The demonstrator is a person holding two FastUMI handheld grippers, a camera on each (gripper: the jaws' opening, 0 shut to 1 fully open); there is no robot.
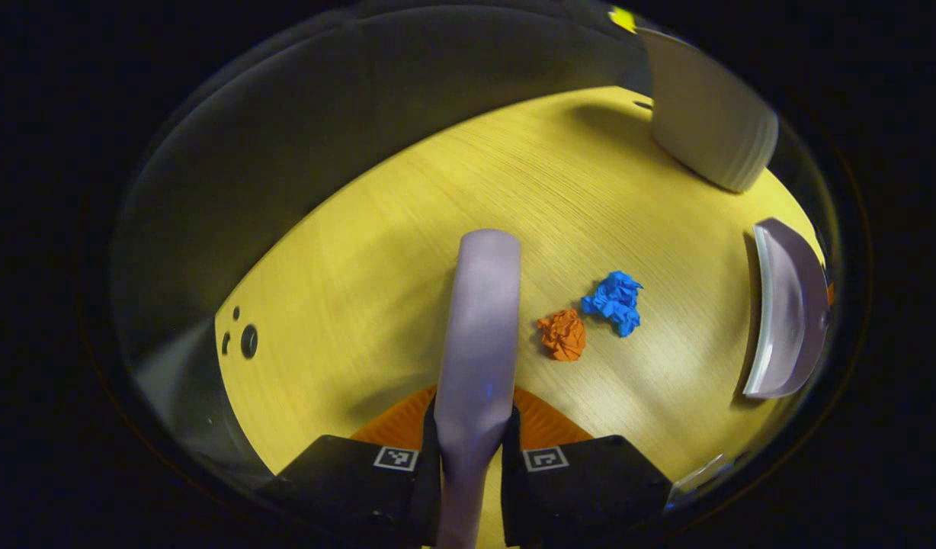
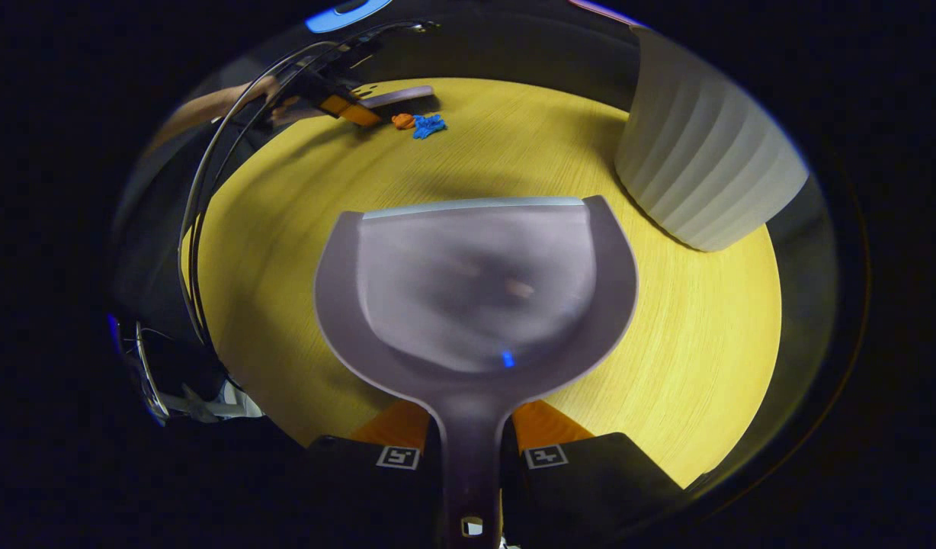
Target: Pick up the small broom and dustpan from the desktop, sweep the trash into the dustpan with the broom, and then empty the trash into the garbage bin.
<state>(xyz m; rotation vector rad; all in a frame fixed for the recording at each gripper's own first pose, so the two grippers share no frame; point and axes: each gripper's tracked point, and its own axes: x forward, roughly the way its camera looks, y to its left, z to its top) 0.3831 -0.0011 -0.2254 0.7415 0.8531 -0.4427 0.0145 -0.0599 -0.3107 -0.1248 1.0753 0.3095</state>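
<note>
Broom: we held its pale handle (image 1: 479, 328) clamped between both fingers of our left gripper (image 1: 472, 457), the handle reaching forward over the yellow desktop (image 1: 361, 267).
Dustpan: our right gripper (image 2: 472, 457) was closed on its stem, the pan (image 2: 476, 290) hanging over bare wood; we also saw it (image 1: 788, 305) side-on at the desk's right edge.
Open room: a wide stretch of bare desktop lay between pan and trash.
Trash: an orange paper ball (image 1: 563, 334) touched or nearly touched a blue one (image 1: 614, 301), just right of the broom handle.
Bin: the ribbed white garbage bin (image 2: 704, 168) stood at the far right corner; we could not see its inside.
Dustpan contents: none that we could see.
</note>
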